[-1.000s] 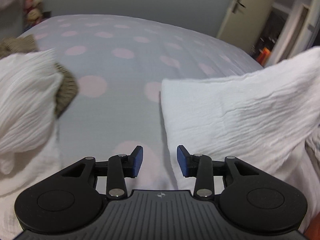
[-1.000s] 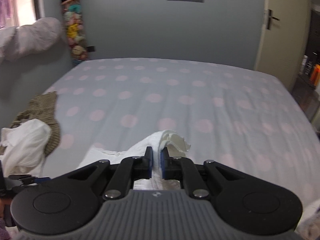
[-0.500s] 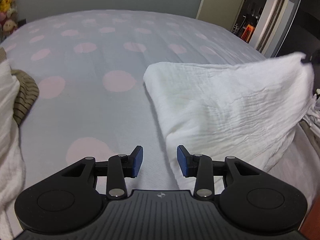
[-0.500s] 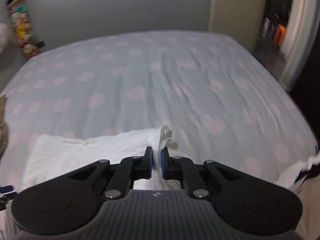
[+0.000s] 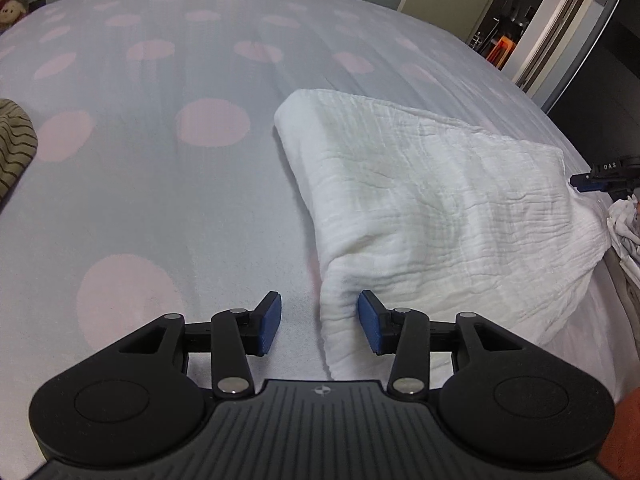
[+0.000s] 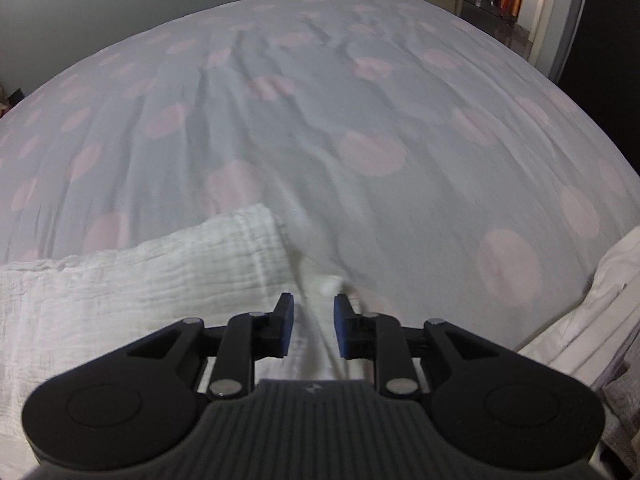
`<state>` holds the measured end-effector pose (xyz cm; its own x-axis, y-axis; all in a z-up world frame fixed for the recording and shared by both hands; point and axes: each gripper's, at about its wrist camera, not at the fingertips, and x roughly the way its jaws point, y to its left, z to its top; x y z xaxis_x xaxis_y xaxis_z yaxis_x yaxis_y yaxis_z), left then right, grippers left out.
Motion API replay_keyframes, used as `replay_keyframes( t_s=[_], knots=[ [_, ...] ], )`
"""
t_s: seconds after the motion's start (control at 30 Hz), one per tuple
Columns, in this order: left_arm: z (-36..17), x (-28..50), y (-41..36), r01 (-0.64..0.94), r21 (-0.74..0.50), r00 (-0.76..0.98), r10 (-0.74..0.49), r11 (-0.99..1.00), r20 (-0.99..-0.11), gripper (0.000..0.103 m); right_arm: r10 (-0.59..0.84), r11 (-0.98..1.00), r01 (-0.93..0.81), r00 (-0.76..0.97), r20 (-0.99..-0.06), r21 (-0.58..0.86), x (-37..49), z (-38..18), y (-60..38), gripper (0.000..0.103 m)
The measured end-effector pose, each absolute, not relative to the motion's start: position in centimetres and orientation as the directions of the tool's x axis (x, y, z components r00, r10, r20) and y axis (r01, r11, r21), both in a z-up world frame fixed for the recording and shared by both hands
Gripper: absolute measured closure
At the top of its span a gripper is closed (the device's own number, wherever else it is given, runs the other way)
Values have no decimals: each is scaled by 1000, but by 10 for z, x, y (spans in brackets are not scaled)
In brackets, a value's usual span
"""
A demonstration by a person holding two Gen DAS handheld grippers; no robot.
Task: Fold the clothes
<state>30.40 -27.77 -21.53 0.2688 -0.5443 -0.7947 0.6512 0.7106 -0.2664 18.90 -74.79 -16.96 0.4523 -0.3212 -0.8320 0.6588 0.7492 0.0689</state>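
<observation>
One white crinkled garment [image 5: 432,200] lies folded on the near right part of the bed [image 5: 180,80], whose grey cover carries many pale pink dots. Its rounded fold sits at the far left end, and its near edge drops down toward the left gripper [image 5: 319,322].

The left gripper has its two blue pads spread wide apart, released and grasping nothing; the garment's near left edge reaches between them, just beside the right pad, while the left pad stands over bare cover.

In the right wrist view the same garment [image 6: 140,288] fills the near left, and one narrow strip of it runs between the fingers of the right gripper [image 6: 314,324]. Those two pads are parted, not clenched on the cloth. The tip of the right gripper [image 5: 600,179] also shows at the far right edge of the left wrist view, just beside the garment's right corner.

One striped brown garment [image 5: 12,148] lies at the left edge. One heap of white cloth [image 6: 600,308] sits at the near right, and an open doorway [image 5: 500,12] shows far right.
</observation>
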Motion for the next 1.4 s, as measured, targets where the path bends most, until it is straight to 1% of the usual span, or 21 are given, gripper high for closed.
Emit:
replay_keyframes(
  t_s=[0.07,0.13,0.17,0.23,0.3,0.5,0.67,0.8,0.9,0.93,0.97,1.13,1.2,1.3,1.4],
  knots=[
    [-216,304,-276,652,-278,260,-552,705,-792,60,-321,739,667,476,-819,98,178,-165,-747,68],
    [-218,305,-275,644,-291,247,-553,707,-796,57,-320,736,665,507,-800,126,163,-157,-743,57],
    [-218,304,-273,641,-298,239,-553,707,-798,56,-319,736,662,523,-791,141,154,-153,-740,54],
    [-218,303,-271,635,-311,222,-553,707,-803,55,-313,734,657,553,-772,173,138,-147,-731,42],
    [-217,301,-272,636,-312,214,-549,706,-808,54,-303,732,650,579,-757,203,122,-144,-720,36],
    [-218,290,-276,661,-314,178,-549,681,-817,54,-266,696,673,566,-780,251,92,-170,-701,36],
    [-219,281,-278,684,-330,139,-560,651,-817,61,-240,618,721,554,-797,315,78,-196,-706,36],
    [-212,275,-269,697,-341,130,-578,631,-805,61,-242,597,731,556,-795,330,77,-200,-703,36],
    [-200,263,-256,741,-274,177,-572,613,-801,61,-257,628,709,579,-774,321,73,-193,-686,36],
    [-196,259,-254,756,-247,194,-568,606,-800,62,-257,641,698,587,-768,319,71,-192,-678,36],
    [-192,256,-250,769,-219,213,-563,601,-798,67,-257,654,687,595,-762,317,69,-191,-671,36],
    [-184,245,-253,810,-60,307,-507,584,-806,83,-260,676,658,633,-729,330,58,-197,-641,36],
    [-188,233,-259,843,32,329,-467,538,-821,84,-266,651,657,667,-696,380,54,-195,-640,36],
    [-202,219,-267,864,138,364,-410,485,-836,86,-294,636,661,684,-667,397,47,-195,-636,36],
    [-208,210,-273,869,181,390,-413,461,-823,87,-306,632,667,683,-664,395,50,-198,-635,36]
  ],
)
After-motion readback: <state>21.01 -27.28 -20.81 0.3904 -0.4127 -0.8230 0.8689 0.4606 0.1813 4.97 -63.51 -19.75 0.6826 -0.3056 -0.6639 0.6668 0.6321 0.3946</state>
